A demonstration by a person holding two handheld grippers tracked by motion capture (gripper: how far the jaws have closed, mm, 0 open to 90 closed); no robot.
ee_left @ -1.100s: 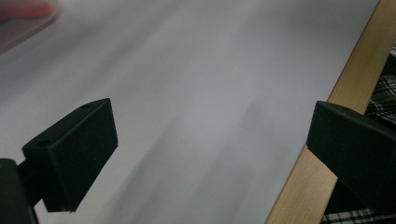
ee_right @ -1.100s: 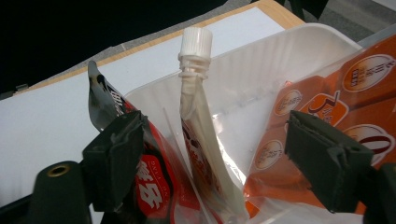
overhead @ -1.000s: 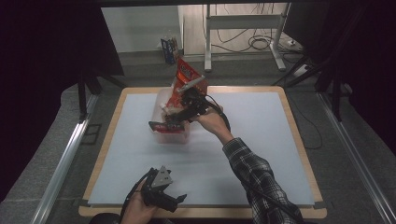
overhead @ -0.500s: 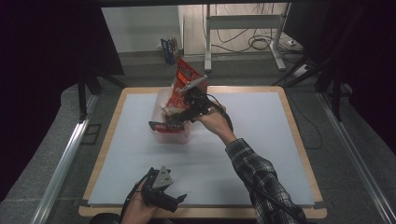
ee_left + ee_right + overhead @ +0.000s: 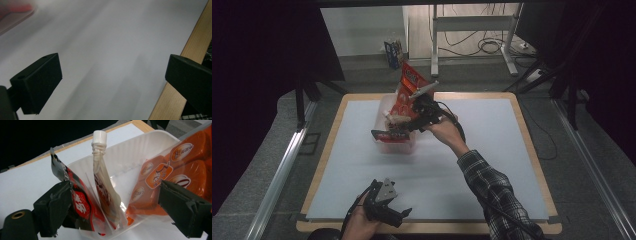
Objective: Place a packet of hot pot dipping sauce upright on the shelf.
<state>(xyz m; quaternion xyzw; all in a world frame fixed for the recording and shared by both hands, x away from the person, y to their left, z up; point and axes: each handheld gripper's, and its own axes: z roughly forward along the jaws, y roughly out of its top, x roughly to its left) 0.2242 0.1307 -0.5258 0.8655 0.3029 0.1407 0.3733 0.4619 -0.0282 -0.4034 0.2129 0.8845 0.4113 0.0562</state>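
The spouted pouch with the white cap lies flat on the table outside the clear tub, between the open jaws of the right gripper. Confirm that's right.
Not quite. The spouted pouch stands upright inside the clear tub, cap up, between a black-and-red packet and an orange bag. The right gripper view shows this. The right gripper does have its jaws open on either side of it.

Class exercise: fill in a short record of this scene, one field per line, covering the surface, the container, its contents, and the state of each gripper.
surface: white table with wooden edge
container: clear plastic tub, far left-centre of the table
contents: orange snack bag, white-capped spout pouch, red-and-black packet, all standing in the tub
left gripper: open, over bare table near the front edge
right gripper: open, jaws either side of the tub, holding nothing
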